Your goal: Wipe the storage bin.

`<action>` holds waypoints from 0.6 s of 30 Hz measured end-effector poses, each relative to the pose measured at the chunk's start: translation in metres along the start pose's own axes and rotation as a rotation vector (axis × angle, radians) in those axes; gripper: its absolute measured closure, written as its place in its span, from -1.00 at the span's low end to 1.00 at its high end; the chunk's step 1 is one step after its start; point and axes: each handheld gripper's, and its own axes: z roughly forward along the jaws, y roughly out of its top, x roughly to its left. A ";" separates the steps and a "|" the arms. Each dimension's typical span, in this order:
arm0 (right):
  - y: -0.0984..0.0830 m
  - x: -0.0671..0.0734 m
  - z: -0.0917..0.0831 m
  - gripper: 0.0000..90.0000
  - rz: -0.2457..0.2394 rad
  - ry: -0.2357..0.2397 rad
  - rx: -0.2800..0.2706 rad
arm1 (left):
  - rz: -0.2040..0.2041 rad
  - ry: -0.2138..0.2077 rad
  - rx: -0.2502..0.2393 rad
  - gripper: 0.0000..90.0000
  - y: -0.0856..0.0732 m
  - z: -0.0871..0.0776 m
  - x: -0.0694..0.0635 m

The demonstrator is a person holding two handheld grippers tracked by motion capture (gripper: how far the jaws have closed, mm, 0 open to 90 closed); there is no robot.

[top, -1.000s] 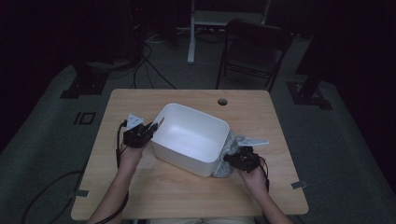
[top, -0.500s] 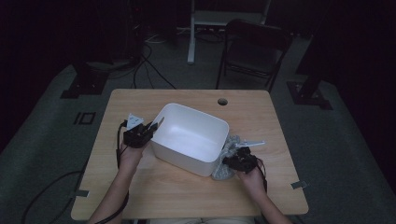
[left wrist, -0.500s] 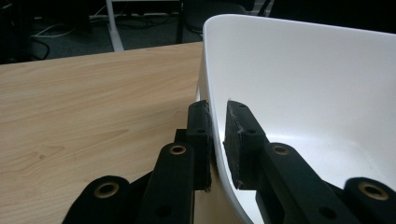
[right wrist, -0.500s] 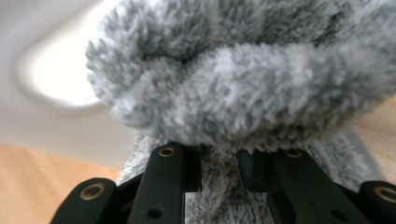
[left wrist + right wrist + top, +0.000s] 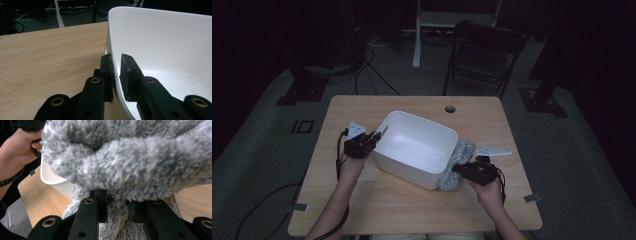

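Two things are in hand: a white plastic tub (image 5: 417,150) and a grey fluffy cloth (image 5: 455,165). From above, the tub sits skewed on the wooden table (image 5: 377,200), its long axis running from the far left towards the near right, open side up, with rounded corners and a smooth, bare inside. The cloth is thick and shaggy, bunched in a long heap along the tub's right end wall and touching it. The right gripper (image 5: 117,207) is pinched into that pile from the near side, both jaws sunk in the fluff, which bulges above them and hides their tips. At the opposite end, the left gripper (image 5: 115,75) is clamped on the tub's rim, one jaw outside the wall, one inside.
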 end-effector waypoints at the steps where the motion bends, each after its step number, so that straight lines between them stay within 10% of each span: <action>1: 0.001 0.001 -0.001 0.62 -0.005 -0.006 -0.004 | 0.009 0.001 0.002 0.79 0.000 0.000 -0.001; 18: 0.015 -0.006 -0.007 0.60 0.022 -0.050 -0.079 | 0.021 -0.029 0.003 0.79 0.001 0.002 -0.002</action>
